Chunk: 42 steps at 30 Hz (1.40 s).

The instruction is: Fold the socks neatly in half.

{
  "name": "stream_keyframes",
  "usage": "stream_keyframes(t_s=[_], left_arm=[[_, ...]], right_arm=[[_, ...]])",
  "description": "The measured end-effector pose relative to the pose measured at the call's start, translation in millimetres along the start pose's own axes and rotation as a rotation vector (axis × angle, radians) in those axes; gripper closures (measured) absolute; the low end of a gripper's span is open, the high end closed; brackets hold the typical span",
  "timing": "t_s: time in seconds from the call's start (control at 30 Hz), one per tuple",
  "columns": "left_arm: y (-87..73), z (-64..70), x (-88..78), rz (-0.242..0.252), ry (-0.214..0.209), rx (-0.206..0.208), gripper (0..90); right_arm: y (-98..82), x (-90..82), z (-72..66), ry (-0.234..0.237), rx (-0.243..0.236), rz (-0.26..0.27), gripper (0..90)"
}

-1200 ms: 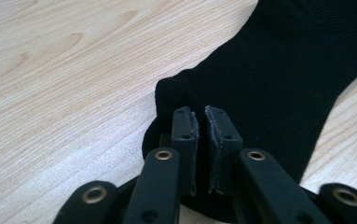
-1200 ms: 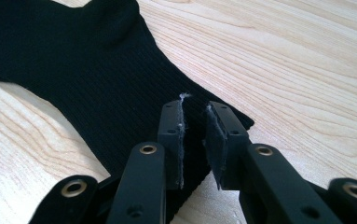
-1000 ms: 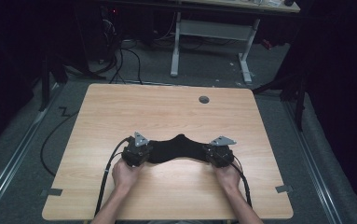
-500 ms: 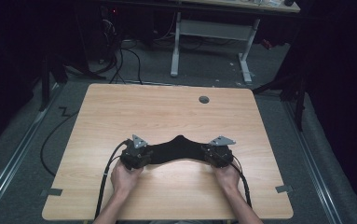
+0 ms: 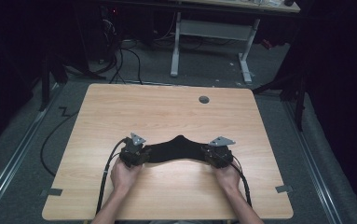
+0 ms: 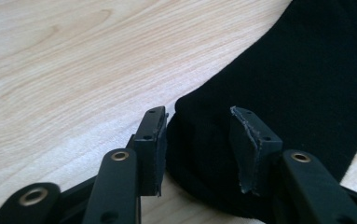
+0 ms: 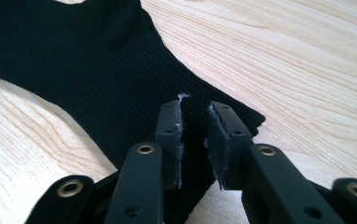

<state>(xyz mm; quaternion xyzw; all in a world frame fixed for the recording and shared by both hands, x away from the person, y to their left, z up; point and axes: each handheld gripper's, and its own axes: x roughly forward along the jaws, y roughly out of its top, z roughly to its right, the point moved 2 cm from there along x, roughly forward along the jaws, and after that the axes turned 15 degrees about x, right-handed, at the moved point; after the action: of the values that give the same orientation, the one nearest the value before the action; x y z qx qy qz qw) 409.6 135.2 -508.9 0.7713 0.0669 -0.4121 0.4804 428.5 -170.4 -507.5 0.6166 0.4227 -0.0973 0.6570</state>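
Two hand-held grippers work a black sock (image 5: 174,149) that lies flat on the wooden table (image 5: 167,107), stretched sideways between them near the table's front half. At the sock's left end, the left gripper (image 5: 141,155) has its jaws spread; they have just been opening. In the left gripper view, the rounded end of the sock (image 6: 283,84) lies on the table between the two pads (image 6: 250,144), which stand clear of the fabric with a gap on each side. At the sock's right end, the right gripper (image 5: 207,154) has its jaws closer together, and they have just been closing a little. In the right gripper view, the ribbed cuff end (image 7: 120,79) runs up between the worn pads (image 7: 216,144), with a narrow dark gap between them; whether the pads press on the cloth cannot be told. Each gripper is held in one of the person's hands, the left hand (image 5: 125,175) and the right hand (image 5: 227,176), with cables trailing toward the table's near edge.
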Motion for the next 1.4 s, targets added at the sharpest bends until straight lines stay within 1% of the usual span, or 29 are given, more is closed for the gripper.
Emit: stream_keyframes(t_s=[0.1,0.17,0.3,0.43,0.47,0.53,0.57,0.67,0.77,0.83,0.9,0.97,1.1,1.23,1.4], left_arm=[[1.4,-0.7,-5.3,0.025,0.003,-0.019,54.8],[2.0,-2.1,-9.7,0.036,0.002,-0.029,53.1],[-0.2,-5.6,-16.7,0.035,-0.002,-0.045,49.7],[-4.8,-9.7,-20.3,0.041,-0.007,-0.082,48.3],[-6.0,-10.4,-20.4,0.042,-0.013,-0.093,48.1],[-7.6,-11.1,-20.8,0.033,-0.016,-0.094,47.5],[-8.0,-11.1,-21.6,0.037,-0.017,-0.098,47.4],[-8.4,-12.0,-27.7,0.062,-0.023,-0.109,47.1],[-8.3,-13.7,-34.8,0.08,-0.016,-0.115,46.4],[-9.0,-14.6,-37.9,0.089,-0.019,-0.129,46.2],[-10.1,-14.4,-36.8,0.081,-0.02,-0.134,46.0],[-11.4,-13.3,-32.7,0.056,-0.026,-0.135,46.0],[-13.7,-12.1,-23.1,0.028,-0.038,-0.145,48.4],[-14.9,-11.3,-15.7,0.011,-0.037,-0.131,54.1],[-15.9,-10.6,-11.8,0.001,-0.038,-0.114,59.9]], right_arm=[[0.2,-0.6,-0.4,0.006,-0.011,0.009,71.9],[0.2,-3.6,0.0,0.011,-0.003,0.027,71.6],[-0.5,-9.7,3.7,0.016,0.016,0.05,71.6],[-3.3,-13.6,9.2,0.011,0.036,0.055,71.7],[-3.9,-14.1,10.6,0.01,0.04,0.052,71.7],[-5.2,-13.9,12.6,0.006,0.039,0.044,71.7],[-6.3,-13.4,13.2,0.005,0.043,0.038,71.7],[-7.3,-12.6,13.5,0.003,0.036,0.03,71.7],[-8.0,-10.6,13.8,0.001,0.031,0.023,71.8],[-9.0,-9.8,14.3,0.002,0.033,0.024,71.8],[-9.1,-9.7,14.8,0.003,0.03,0.023,71.8],[-8.9,-9.7,15.0,0.005,0.031,0.023,71.7],[-9.1,-9.8,14.8,0.003,0.03,0.025,71.7],[-8.7,-10.7,14.0,0.001,0.028,0.032,71.4],[-5.6,-16.1,11.6,0.005,0.026,0.072,70.7]])
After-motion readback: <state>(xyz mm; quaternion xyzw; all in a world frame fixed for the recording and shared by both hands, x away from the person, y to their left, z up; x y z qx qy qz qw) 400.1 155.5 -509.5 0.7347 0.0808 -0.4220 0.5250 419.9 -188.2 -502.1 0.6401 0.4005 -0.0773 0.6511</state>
